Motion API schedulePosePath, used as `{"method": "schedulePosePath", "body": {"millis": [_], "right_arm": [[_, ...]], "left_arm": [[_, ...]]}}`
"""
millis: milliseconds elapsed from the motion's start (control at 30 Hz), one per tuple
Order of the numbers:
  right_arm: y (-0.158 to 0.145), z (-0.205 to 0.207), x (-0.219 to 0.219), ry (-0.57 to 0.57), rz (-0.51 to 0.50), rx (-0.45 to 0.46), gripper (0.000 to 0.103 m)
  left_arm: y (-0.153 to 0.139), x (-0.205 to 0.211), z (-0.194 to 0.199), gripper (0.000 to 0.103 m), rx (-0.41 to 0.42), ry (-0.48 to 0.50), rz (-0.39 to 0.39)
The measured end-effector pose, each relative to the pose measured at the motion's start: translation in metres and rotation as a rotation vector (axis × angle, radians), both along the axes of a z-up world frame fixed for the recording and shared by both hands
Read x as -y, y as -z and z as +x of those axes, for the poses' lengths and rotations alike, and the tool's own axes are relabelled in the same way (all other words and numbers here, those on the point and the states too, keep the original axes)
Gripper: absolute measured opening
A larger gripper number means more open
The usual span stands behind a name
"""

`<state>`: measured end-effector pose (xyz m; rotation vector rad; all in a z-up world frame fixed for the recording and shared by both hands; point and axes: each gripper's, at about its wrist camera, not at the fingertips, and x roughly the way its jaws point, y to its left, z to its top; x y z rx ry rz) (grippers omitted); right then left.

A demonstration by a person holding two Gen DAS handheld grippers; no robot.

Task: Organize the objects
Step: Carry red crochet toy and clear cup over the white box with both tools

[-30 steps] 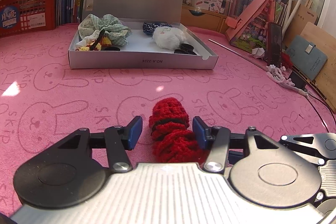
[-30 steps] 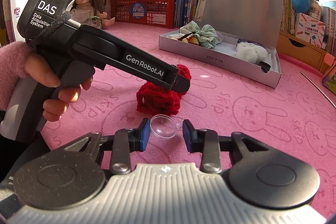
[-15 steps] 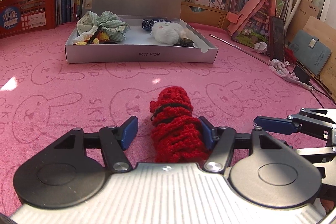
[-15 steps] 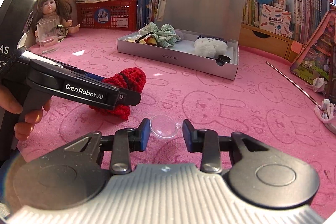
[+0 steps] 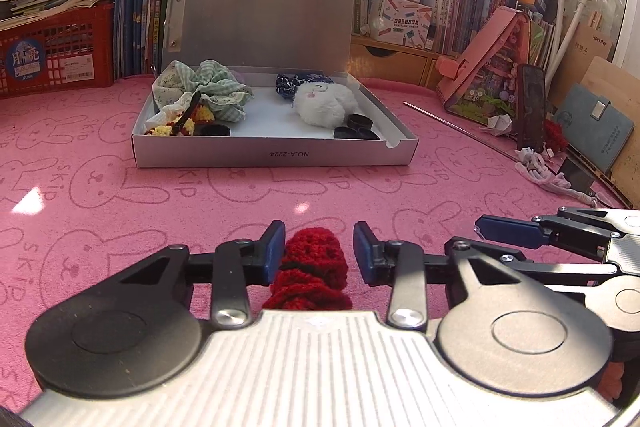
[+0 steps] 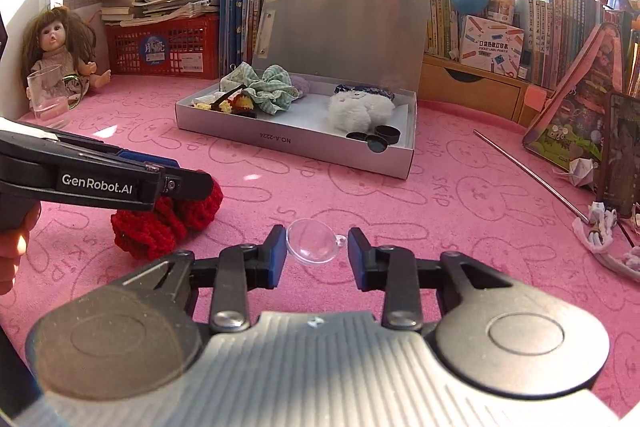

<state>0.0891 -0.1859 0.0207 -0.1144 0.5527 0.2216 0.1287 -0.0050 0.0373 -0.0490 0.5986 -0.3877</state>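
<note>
Since a second ago the left hand-held gripper (image 5: 319, 251) has narrowed around the red crocheted piece (image 5: 310, 273), and the right hand-held gripper (image 6: 317, 253) has swung so the box sits more centrally in its view. The left jaws are closing with the red piece between them: its left pad touches the yarn, its right pad stands just clear. The right hand-held gripper is clamped on a clear plastic dome (image 6: 314, 246), held above the pink counter (image 6: 460, 211). The red piece lies on the counter just to the left of the dome. Farther back stands the open grey box (image 5: 272, 155), holding a green checked scrunchie (image 5: 208, 89), a white fluffy item (image 5: 324, 103) and small black rings (image 5: 356, 129).
</note>
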Motion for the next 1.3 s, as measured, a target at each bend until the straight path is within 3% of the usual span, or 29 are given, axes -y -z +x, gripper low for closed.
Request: {"method": "schedulePosePath", "body": {"millis": [167, 233, 300, 433, 500, 867, 967, 1033, 1100, 1300], "right_arm": [[-0.003, 0.011, 0.001, 0.021, 0.036, -0.001, 0.039], [-0.002, 0.011, 0.000, 0.022, 0.042, -0.004, 0.039], [0.001, 0.010, -0.001, 0.019, 0.038, -0.010, 0.039], [0.006, 0.009, -0.002, 0.018, 0.034, -0.022, 0.039], [0.007, 0.009, -0.002, 0.021, 0.037, -0.025, 0.039], [0.009, 0.011, -0.002, 0.025, 0.040, -0.032, 0.039], [0.009, 0.011, -0.003, 0.024, 0.041, -0.030, 0.039], [0.008, 0.011, -0.003, 0.022, 0.041, -0.026, 0.039], [0.005, 0.012, -0.002, 0.021, 0.043, -0.020, 0.039], [-0.003, 0.022, 0.000, 0.028, 0.061, -0.008, 0.039]], "left_arm": [[0.002, 0.000, 0.001, 0.042, 0.003, 0.000, 0.015], [0.007, 0.002, -0.005, 0.044, 0.031, -0.002, 0.057], [0.013, 0.003, -0.007, 0.056, 0.036, -0.002, 0.099], [0.031, 0.001, -0.003, 0.070, -0.045, -0.004, 0.095], [0.036, 0.004, -0.006, 0.082, 0.000, -0.008, 0.127], [0.040, 0.012, 0.001, 0.094, -0.010, -0.068, 0.173], [0.038, 0.010, 0.002, 0.091, -0.023, -0.076, 0.159], [0.033, 0.006, 0.003, 0.077, -0.027, -0.080, 0.127], [0.028, 0.002, 0.005, 0.052, -0.036, -0.075, 0.091], [0.012, 0.000, 0.010, 0.049, -0.014, -0.071, 0.072]]}}
